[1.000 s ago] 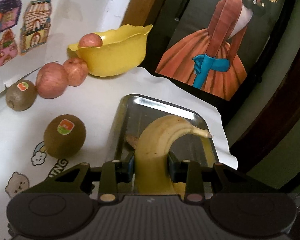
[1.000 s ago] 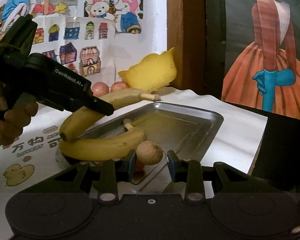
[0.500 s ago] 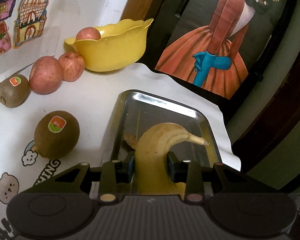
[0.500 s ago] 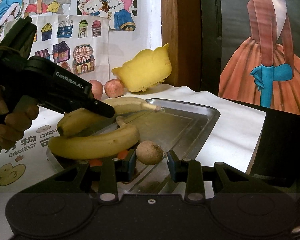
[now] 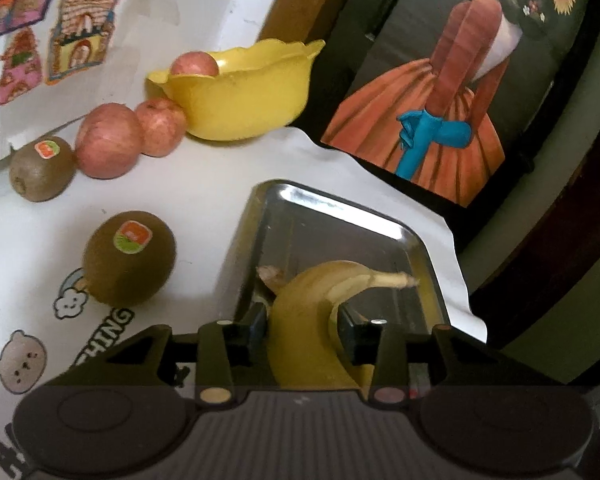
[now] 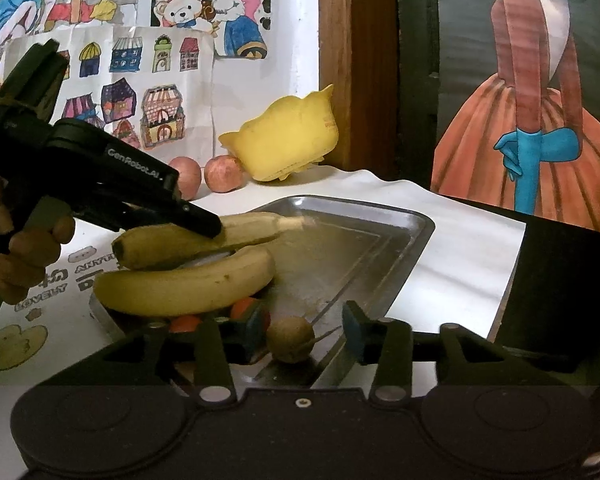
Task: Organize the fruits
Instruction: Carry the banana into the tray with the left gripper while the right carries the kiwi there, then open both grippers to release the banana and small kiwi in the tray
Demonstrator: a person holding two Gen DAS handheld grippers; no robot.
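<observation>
Two bananas meet over the tray (image 6: 380,236): left gripper (image 5: 303,328) clamps the upper banana (image 5: 312,320); right gripper (image 6: 305,330) gapes around a longan (image 6: 290,338), toward nine o'clock.

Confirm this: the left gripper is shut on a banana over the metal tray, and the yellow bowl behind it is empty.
Not quite. The left gripper is shut on the banana over the metal tray, but the yellow bowl is not empty: the left wrist view shows an apple inside it.
</observation>
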